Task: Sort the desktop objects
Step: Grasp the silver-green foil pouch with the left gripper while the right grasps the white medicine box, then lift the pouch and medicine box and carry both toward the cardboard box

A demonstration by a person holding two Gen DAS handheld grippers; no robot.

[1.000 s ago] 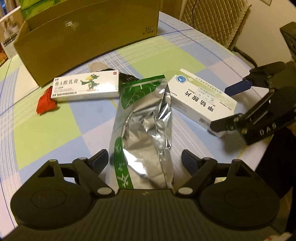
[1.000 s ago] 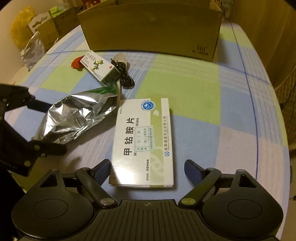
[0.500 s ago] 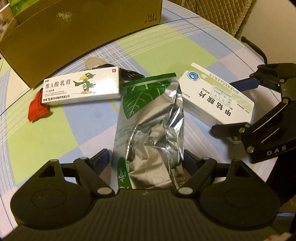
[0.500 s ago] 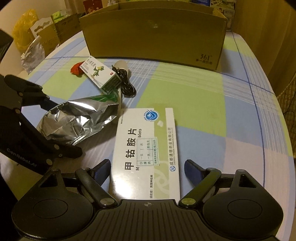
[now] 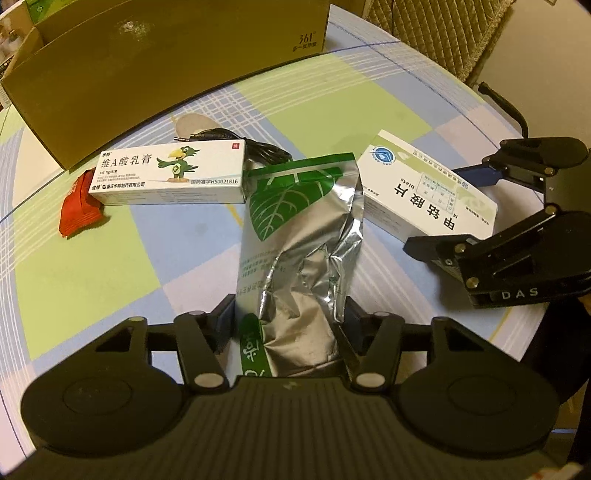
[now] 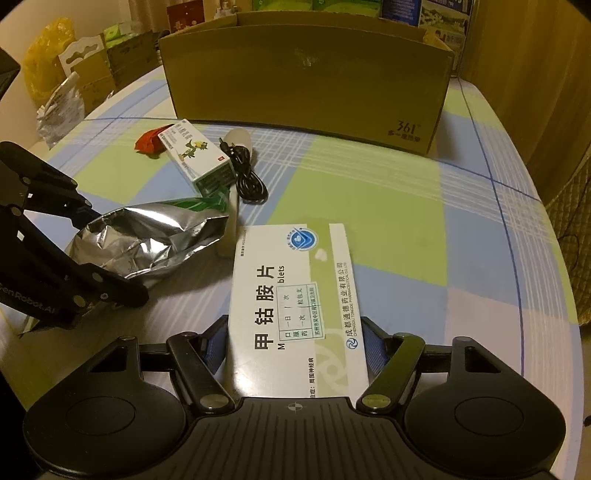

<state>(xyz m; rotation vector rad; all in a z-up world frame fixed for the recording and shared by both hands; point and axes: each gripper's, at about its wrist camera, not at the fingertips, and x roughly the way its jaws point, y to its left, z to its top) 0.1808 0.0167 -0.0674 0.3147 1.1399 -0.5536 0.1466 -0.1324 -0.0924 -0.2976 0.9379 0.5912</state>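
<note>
A silver foil bag with a green leaf print [image 5: 295, 229] lies on the checked tablecloth. My left gripper [image 5: 290, 314] is shut on its near end, both fingers pressing into the foil. Right of it lies a white and green tablet box [image 6: 295, 288], and my right gripper [image 6: 295, 339] is shut on its near end with a blue pad against each long side. From the right wrist view, the foil bag [image 6: 147, 240] sits left of the tablet box with the left gripper [image 6: 55, 258] around it. In the left wrist view, the right gripper [image 5: 517, 240] holds the tablet box [image 5: 424, 192].
A white ointment box with a green bird [image 5: 170, 173], a red packet [image 5: 77, 210] and a black cable [image 6: 247, 177] lie behind the bag. A large open cardboard box [image 6: 306, 74] stands at the table's far side. A chair [image 5: 443, 33] is beyond the table edge.
Both grippers moved forward over their objects and closed: the left fingers now squeeze the foil bag, the right fingers now press the sides of the tablet box.
</note>
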